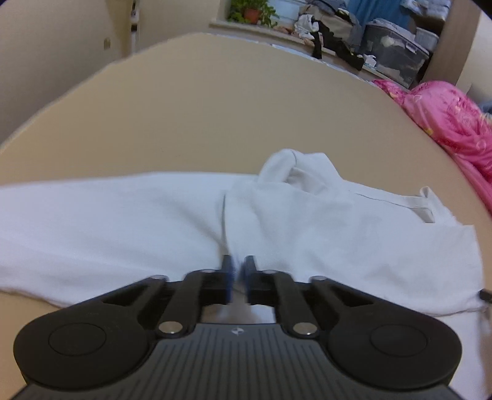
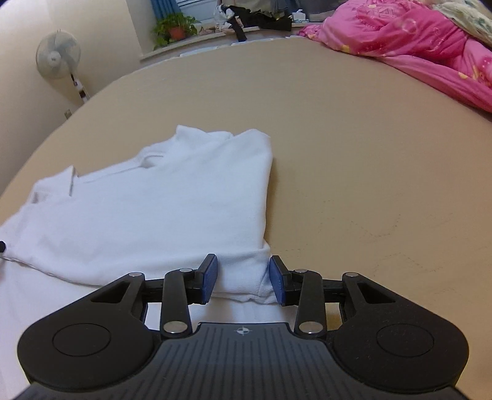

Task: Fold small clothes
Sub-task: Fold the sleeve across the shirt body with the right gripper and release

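A white garment [image 1: 153,221] lies partly folded on a beige surface [image 1: 215,117]. In the left wrist view my left gripper [image 1: 238,270] is nearly closed, pinching a fold of the white fabric between its blue pads. In the right wrist view the same white garment [image 2: 160,209] lies folded with a collar at the far end. My right gripper [image 2: 243,277] is open, its blue pads on either side of the garment's near right corner, low over the cloth.
A pink quilt [image 2: 415,49] lies at the far right of the surface and also shows in the left wrist view [image 1: 455,123]. A windowsill with a potted plant [image 2: 175,27], dark clothes and storage boxes [image 1: 396,58] runs behind. A standing fan [image 2: 58,55] stands far left.
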